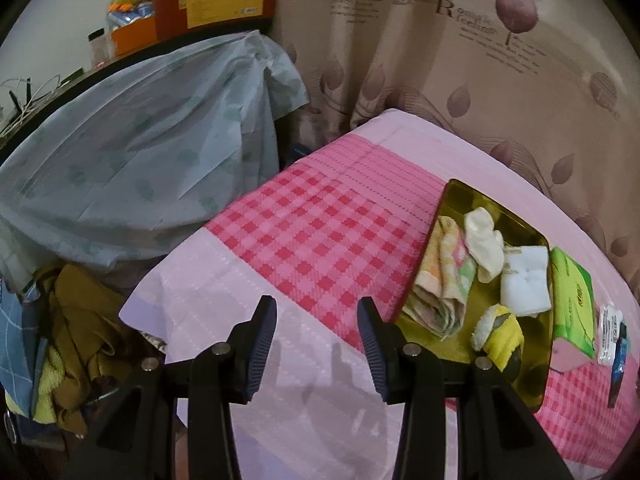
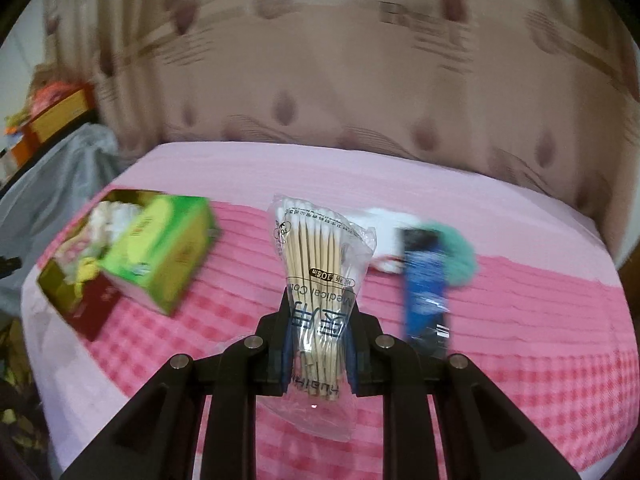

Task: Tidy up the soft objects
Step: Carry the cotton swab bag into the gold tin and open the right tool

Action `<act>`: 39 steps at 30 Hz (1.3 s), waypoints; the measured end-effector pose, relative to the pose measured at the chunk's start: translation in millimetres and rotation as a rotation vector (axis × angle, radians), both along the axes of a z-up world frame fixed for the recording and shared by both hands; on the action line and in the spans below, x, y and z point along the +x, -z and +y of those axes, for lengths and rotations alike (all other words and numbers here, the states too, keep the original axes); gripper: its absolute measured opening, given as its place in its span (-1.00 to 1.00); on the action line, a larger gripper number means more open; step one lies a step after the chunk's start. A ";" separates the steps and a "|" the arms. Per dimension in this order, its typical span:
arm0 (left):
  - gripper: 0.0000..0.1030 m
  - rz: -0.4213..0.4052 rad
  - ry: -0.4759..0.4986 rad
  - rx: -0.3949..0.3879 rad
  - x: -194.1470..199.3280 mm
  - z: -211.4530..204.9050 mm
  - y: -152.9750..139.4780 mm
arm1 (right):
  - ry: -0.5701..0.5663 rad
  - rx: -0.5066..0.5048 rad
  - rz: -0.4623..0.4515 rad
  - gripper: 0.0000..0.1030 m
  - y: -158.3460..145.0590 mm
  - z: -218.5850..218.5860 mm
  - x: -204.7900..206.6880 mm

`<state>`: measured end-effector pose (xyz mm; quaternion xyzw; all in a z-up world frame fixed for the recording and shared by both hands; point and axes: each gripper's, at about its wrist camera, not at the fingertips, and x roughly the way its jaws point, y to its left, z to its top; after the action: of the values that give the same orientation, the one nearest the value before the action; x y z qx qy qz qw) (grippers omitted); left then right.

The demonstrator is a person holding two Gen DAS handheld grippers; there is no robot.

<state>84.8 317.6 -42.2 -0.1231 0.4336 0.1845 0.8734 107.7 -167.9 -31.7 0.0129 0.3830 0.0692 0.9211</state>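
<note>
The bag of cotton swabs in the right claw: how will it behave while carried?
The bag of cotton swabs is probably light. Its thin clear film looks slippery and floppy, so it may slide in the shut right claw. The wooden sticks inside seem to keep it upright.

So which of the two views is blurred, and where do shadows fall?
Right wrist view: green box and blue packet smeared by motion, held cotton swabs sharp. Left wrist view: sharp, finger shadows on the pink cloth, edges bent by fisheye.

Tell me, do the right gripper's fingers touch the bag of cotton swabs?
Touching. The right wrist view shows the right gripper shut on the bag of cotton swabs, with both fingers pressing its sides and pinching it narrow.
</note>
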 end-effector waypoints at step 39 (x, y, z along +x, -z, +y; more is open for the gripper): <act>-0.17 -0.001 -0.101 0.062 -6.2 24.7 -7.2 | -0.485 -0.045 0.119 -0.50 44.3 308.1 66.9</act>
<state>78.6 342.3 -35.0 -0.1179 0.4203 0.2418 0.8666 174.6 140.2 -76.1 -0.0958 0.4300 0.2788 0.8533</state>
